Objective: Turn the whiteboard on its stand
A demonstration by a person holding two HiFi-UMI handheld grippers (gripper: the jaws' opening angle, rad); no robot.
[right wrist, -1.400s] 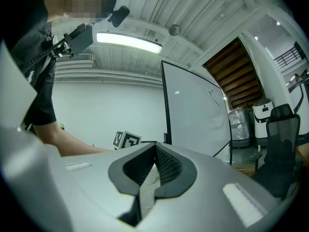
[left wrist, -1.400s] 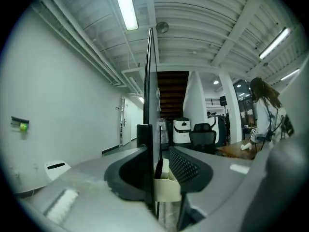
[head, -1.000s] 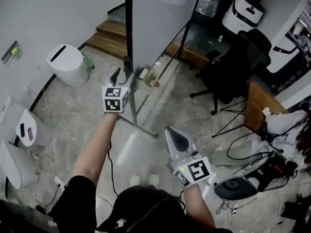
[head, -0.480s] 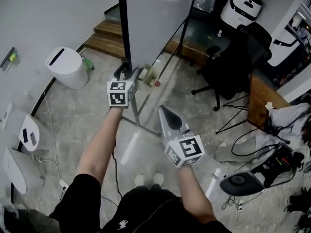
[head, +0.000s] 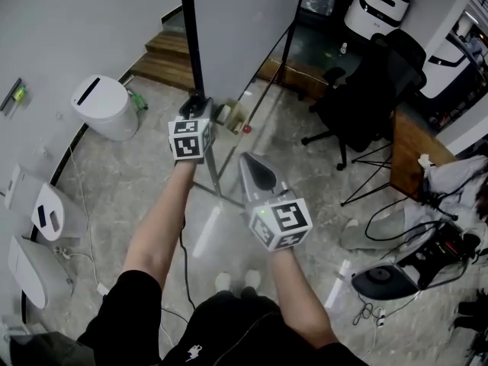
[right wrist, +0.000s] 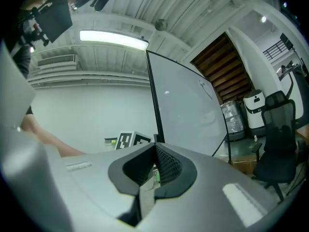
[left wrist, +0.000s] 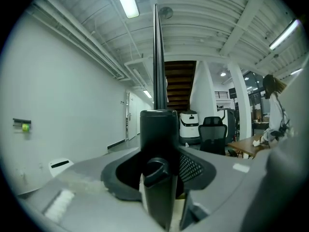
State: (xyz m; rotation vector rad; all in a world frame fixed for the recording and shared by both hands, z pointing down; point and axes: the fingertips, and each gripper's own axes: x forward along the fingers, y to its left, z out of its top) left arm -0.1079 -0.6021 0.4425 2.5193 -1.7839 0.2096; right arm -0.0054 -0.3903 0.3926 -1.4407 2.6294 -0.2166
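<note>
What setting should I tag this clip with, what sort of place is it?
Probably an office or lab workspace: a whiteboard on its stand, a black chair beside a wooden desk, and loose cables underfoot.

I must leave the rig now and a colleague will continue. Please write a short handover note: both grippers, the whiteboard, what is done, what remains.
Left gripper: its jaws have just been closing and are now round the black post at the edge of the whiteboard, by a knob. It looks gripped.
Right gripper: shut and empty, in the air short of the board.
Whiteboard: stands upright.
Done: post grasped.
Left: turn the board.
</note>
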